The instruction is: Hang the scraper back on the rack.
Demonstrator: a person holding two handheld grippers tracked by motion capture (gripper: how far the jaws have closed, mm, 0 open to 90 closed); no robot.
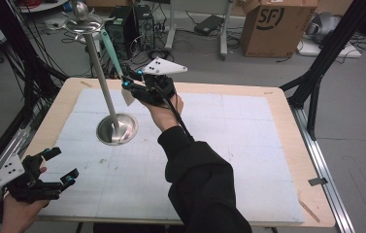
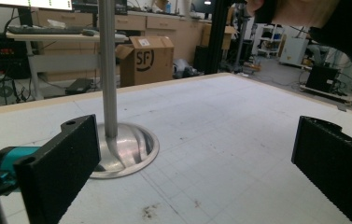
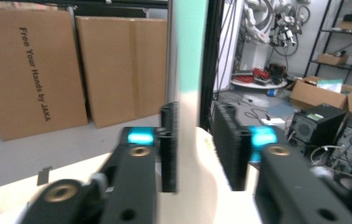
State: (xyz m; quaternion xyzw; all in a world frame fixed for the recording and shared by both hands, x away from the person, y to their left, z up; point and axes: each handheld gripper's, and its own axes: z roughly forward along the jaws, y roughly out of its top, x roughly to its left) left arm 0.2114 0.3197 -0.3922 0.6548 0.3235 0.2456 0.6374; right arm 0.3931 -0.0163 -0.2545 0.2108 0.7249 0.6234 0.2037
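- The teal-and-white spatula point(image 1: 114, 60) hangs from the ring atop the metal stand point(image 1: 104, 82), between my right gripper point(image 1: 131, 80) jaws, which stand slightly apart around its blade.
- My left gripper point(image 1: 57, 168), near the table point(image 1: 268, 145) edge well off the stand's base, holds its 2 jaws wide apart.

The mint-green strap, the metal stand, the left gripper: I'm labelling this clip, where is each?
mint-green strap point(image 1: 112, 52), high view, middle of its length.
metal stand point(image 1: 102, 73), high view, on the pole.
left gripper point(image 1: 63, 168), high view, between its fingertips.
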